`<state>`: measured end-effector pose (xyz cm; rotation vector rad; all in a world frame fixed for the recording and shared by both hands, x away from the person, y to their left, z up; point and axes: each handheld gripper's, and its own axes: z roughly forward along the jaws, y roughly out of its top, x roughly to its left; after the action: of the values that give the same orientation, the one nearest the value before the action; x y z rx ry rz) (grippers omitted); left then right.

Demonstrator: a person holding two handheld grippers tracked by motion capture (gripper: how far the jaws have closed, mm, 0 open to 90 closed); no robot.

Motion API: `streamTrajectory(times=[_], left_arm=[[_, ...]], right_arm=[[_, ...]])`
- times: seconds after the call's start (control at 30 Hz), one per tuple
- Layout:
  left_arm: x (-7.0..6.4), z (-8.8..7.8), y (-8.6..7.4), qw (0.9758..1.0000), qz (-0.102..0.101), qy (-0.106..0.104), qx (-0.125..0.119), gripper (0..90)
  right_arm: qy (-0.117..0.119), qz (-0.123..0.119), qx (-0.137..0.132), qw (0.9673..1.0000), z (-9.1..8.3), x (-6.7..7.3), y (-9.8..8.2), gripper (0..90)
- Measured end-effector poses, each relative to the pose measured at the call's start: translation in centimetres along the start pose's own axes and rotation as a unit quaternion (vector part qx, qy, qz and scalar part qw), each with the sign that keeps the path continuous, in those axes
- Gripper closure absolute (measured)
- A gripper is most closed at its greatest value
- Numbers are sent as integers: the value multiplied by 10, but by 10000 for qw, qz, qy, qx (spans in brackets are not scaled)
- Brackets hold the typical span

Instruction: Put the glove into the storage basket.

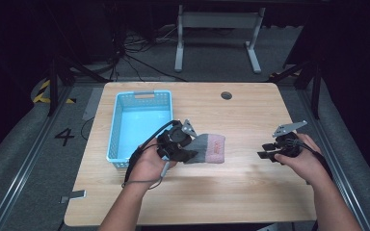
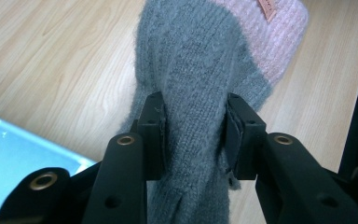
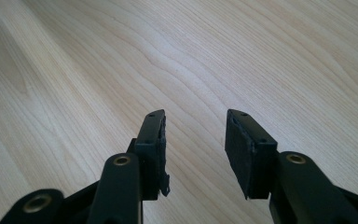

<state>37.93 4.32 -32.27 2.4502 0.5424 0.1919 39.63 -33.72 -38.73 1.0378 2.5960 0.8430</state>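
Grey knitted sock [image 1: 207, 148] with a pink cuff lies at the centre of the high view, just right of the light blue plastic basket [image 1: 120, 126], and the left gripper [image 1: 180, 147] has hold of it. In the left gripper view the two black jaws are closed onto the grey body of the sock [image 2: 196, 93], the fabric bunched between the pads, while the pink end hangs toward the upper right of that frame. The step in hand looks like carrying the sock over to the basket, whose blue edge [image 2: 9, 144] shows at the lower left of the left gripper view.

The right gripper [image 1: 268, 154] rests at the right of the high view, well apart from the sock. Its jaws stand apart with nothing between them, only bare wood of the bench [image 3: 214, 56] beyond.

As a judgement, the next move calls for lifting the sock high enough to clear the basket's near wall, swinging it left over the open compartment, and letting go there. The loose pink end could drag or catch on the rim if the lift is too low.

The sock is soft, fuzzy and limp, mostly grey, with a ribbed pink cuff bearing a small tan label [image 2: 266, 8].
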Motion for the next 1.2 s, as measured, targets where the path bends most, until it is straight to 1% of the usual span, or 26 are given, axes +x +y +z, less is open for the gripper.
streamTrajectory(times=[0.03,0.17,0.27,0.3,0.43,0.57,0.63,0.67,0.77,0.9,0.97,1.03,1.1,1.2], left_arm=[[3,-2,-2,10000,-56,17,-25,646],[13,-8,-7,9998,-81,173,-89,646],[21,-12,-11,9996,-130,184,-152,647],[24,-13,-13,9995,-67,227,-192,646],[34,-20,-20,9989,-90,318,-334,646],[46,-26,-29,9979,-308,418,-386,645],[52,-29,-34,9972,-453,407,-441,645],[55,-31,-36,9971,-461,407,-450,645],[62,-36,-41,9972,-480,406,-404,644],[73,-42,-47,9962,-612,493,-370,645],[79,-44,-50,9962,-614,555,-267,645],[85,-45,-53,9957,-670,588,-237,645],[90,-46,-56,9957,-679,607,-187,644],[97,-48,-61,9948,-747,656,-210,644]], right_arm=[[-14,8,-7,10000,-1,0,-1,593],[-31,39,-1,10000,-3,1,-5,593],[-46,77,5,10000,-5,0,-9,593],[-57,94,-6,9999,-5,1,-10,593],[-84,131,-18,9999,-7,1,-12,593],[-75,131,18,9999,-6,1,-13,593],[-66,120,29,9999,-5,2,-13,593],[-57,125,35,9999,-5,2,-13,593],[-45,142,54,9999,-3,2,-13,592],[-28,139,54,9999,-3,1,-13,590],[-21,141,41,9999,-2,0,-12,591],[-18,147,30,9999,-2,-1,-10,590],[-5,130,15,9999,-1,-2,-8,590],[18,98,14,9999,2,-2,-5,589]])
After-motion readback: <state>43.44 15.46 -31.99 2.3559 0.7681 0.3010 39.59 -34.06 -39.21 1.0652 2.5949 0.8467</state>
